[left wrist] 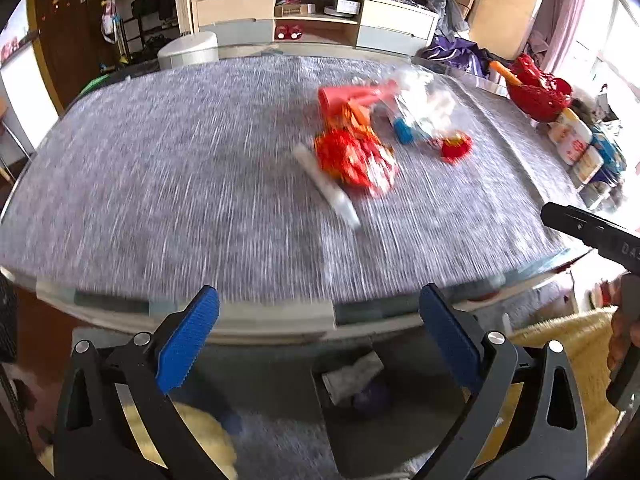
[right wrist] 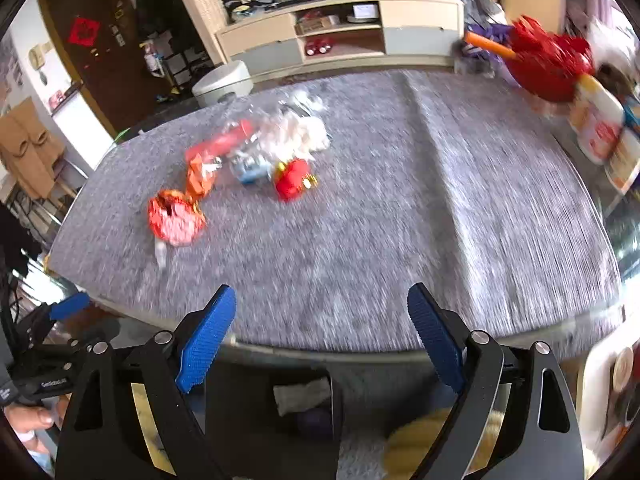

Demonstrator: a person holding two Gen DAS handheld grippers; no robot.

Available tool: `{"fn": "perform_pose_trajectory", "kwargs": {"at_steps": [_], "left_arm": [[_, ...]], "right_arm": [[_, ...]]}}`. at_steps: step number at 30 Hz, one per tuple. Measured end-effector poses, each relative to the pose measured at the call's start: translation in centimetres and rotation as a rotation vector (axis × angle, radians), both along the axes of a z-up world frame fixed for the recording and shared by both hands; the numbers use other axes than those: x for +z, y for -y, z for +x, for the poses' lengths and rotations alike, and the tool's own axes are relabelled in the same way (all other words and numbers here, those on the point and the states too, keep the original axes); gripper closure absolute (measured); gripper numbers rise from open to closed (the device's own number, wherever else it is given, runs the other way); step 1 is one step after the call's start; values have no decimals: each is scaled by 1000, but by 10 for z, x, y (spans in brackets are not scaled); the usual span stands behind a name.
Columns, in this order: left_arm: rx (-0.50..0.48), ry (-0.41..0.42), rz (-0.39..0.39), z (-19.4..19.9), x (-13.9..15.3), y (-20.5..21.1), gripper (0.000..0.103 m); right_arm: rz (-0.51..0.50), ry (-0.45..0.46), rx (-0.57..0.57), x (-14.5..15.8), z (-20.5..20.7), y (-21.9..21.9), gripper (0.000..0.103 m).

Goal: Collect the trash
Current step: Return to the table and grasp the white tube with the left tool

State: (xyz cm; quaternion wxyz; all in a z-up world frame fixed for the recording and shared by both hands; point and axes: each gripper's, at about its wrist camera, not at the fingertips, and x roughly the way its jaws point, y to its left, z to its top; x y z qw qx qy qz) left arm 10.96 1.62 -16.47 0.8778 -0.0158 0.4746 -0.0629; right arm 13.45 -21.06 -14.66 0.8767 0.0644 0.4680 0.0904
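Trash (left wrist: 356, 156) mid-table (left wrist: 160, 184), edges bare

The table (left wrist: 160, 184) is covered with a grey cloth. On it lie a crumpled red wrapper (left wrist: 354, 160), a white tube (left wrist: 328, 190) touching it, a clear plastic bag (left wrist: 424, 100), and a small red pouch (left wrist: 456, 146) just beside the bag

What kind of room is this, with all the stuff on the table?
Most likely a living room in someone's home. A long low cabinet with drawers and shelves stands behind a grey-covered table, and a brown door carries a red paper decoration.
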Motion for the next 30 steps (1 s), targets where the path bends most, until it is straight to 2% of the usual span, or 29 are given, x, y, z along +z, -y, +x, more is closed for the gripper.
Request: {"fn": "perform_pose_trajectory", "kwargs": {"at_steps": [2, 4, 6, 8, 9, 14, 20, 27, 29, 30], "left_arm": [[-1, 5, 8, 15, -1, 3, 10], [-5, 5, 14, 27, -3, 5, 17], [-4, -9, 18, 38, -8, 7, 32], [-6, -30, 19, 51, -14, 10, 45], [-7, -36, 19, 53, -16, 11, 51], [-13, -59, 14, 70, -26, 15, 58], [2, -39, 31, 86, -28, 12, 62], [20, -28, 32, 102, -27, 2, 81], [21, -29, 31, 102, -26, -1, 86], [19, -30, 28, 102, -26, -2, 88]], "right_arm": [[0, 6, 15, -2, 14, -9, 16], [2, 9, 21, -4, 23, -12, 17], [-4, 2, 24, -9, 34, -17, 22], [7, -8, 29, -13, 46, -19, 34], [11, -12, 29, -14, 49, -20, 36], [19, -27, 32, -23, 68, -24, 44], [6, -34, 20, -35, 89, -27, 53], [5, -31, 32, -40, 102, -29, 60], [3, -28, 40, -40, 103, -30, 69], [7, -29, 45, -40, 102, -31, 69]]}}
